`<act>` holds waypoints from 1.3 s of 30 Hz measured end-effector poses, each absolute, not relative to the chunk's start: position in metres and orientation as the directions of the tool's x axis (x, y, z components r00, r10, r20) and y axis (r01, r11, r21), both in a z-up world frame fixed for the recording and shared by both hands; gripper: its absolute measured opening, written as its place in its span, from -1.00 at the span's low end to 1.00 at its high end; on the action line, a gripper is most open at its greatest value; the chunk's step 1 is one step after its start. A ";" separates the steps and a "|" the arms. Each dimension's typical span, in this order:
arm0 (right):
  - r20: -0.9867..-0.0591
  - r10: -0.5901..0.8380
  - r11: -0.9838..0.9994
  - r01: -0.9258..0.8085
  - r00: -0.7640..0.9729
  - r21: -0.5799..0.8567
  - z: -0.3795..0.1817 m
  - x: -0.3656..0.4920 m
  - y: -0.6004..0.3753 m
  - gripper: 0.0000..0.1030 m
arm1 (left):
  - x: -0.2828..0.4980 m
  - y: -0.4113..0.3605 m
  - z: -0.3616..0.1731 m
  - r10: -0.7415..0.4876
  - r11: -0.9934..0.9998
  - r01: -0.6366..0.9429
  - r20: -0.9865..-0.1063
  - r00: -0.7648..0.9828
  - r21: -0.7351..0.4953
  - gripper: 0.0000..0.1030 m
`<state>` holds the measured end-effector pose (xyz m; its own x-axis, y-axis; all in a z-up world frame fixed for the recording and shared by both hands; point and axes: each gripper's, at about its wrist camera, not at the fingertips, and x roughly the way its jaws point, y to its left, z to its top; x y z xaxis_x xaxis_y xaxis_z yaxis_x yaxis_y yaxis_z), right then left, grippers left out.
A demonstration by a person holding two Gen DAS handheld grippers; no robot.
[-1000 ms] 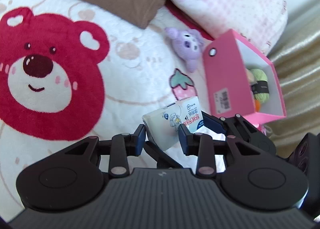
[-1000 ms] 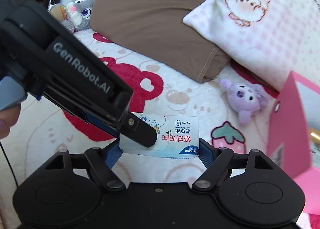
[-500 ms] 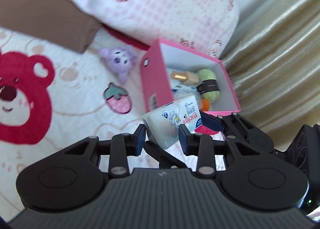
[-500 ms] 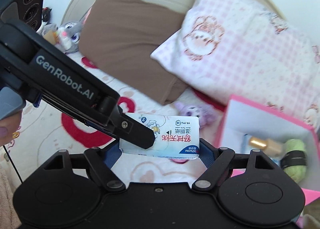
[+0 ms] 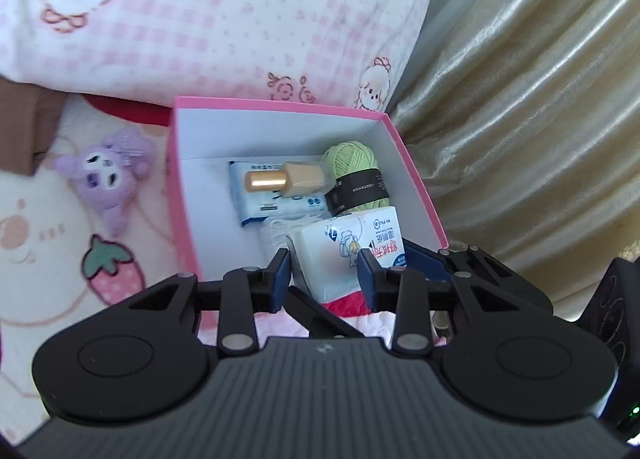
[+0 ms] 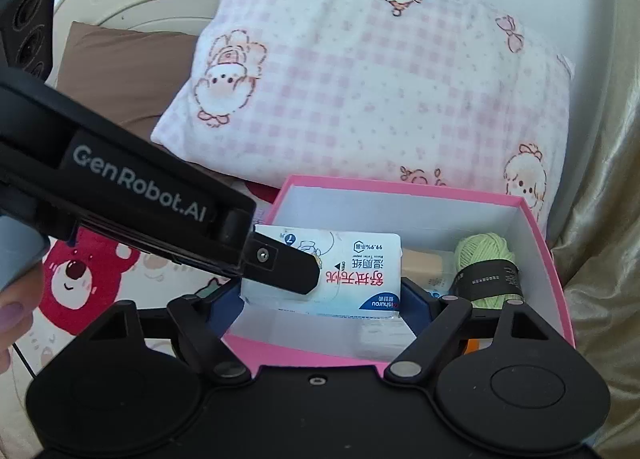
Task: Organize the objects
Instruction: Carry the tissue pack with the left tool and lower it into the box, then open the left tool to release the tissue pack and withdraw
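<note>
white and blue, the wipes pack [image 5: 348, 255] in your left wrist view sits clamped between the left gripper [image 5: 324, 275] pads, hanging just over the near edge of the pink box [image 5: 176, 195] with its long axis running off to the right, where the right gripper [image 5: 424, 259] grips its far end. from your right wrist view the right gripper [image 6: 320, 299] jaws close on the pack's [image 6: 352, 271] two short ends, so its length lies crosswise between them, above the box's [image 6: 536, 243] near left corner, and the left gripper's finger [image 6: 280, 267] pinches its left end. both hands are equally near, so i judge lowering and letting go together is what's needed.
</note>
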<state>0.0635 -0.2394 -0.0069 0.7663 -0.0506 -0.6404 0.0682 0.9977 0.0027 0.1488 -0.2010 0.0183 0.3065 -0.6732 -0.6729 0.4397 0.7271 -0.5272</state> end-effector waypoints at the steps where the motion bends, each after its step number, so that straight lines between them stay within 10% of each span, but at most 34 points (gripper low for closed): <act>1: -0.645 -0.054 0.997 0.073 0.763 0.004 -0.009 0.067 -0.247 0.68 | 0.154 -0.208 0.015 -0.678 0.723 0.435 -0.672 0.297 -0.537 -0.35; 23: -0.834 0.000 0.999 0.034 0.552 0.023 -0.077 0.143 -0.322 0.74 | 0.219 -0.283 -0.075 -0.639 0.751 0.364 -0.746 0.189 -0.551 -0.24; 39: -0.750 -0.019 0.993 0.101 0.661 0.064 -0.033 0.092 -0.299 0.72 | 0.194 -0.246 -0.010 -0.547 0.805 0.447 -0.780 0.305 -0.389 0.50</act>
<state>0.0916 -0.2989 -0.0328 0.6607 -0.0186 -0.7504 0.1006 0.9929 0.0639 0.1943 -0.2459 -0.0096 0.3052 -0.5466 -0.7798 0.4475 0.8051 -0.3892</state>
